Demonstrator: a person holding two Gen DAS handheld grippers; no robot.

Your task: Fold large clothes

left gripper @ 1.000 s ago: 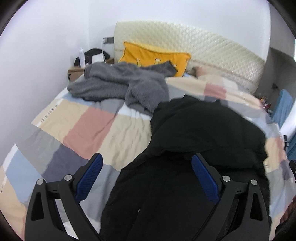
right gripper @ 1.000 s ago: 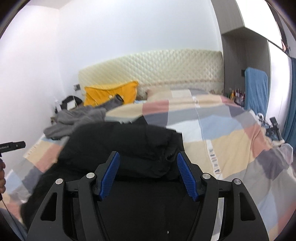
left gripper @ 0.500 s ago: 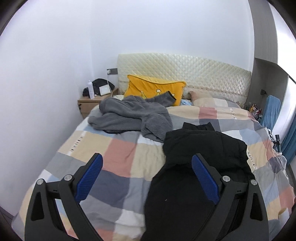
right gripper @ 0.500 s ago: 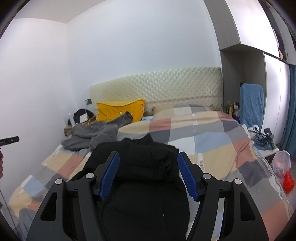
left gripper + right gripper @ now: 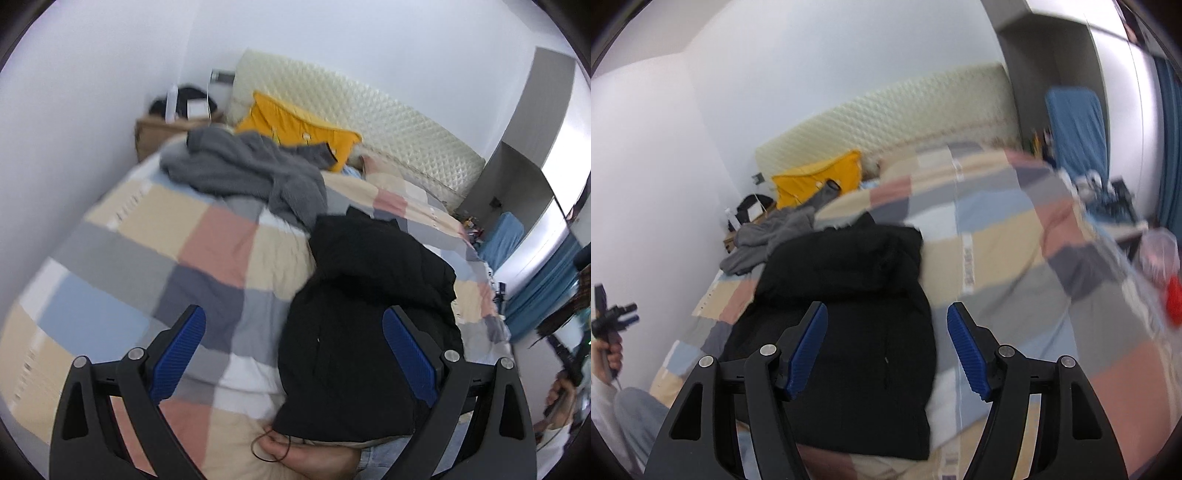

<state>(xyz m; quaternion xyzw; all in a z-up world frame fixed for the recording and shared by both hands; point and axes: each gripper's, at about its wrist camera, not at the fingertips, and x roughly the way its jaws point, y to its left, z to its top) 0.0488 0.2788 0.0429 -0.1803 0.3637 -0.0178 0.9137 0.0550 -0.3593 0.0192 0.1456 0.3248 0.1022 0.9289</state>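
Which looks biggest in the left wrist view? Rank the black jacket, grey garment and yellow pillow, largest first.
1. black jacket
2. grey garment
3. yellow pillow

The jacket lies nearest the camera, and the grey garment covers part of the pillow, so true sizes stay unsure.

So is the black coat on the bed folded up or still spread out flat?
Folded. The black coat lies as a compact doubled-over bundle on the checked duvet, no sleeves stretched out. Both grippers are open and clear of it.
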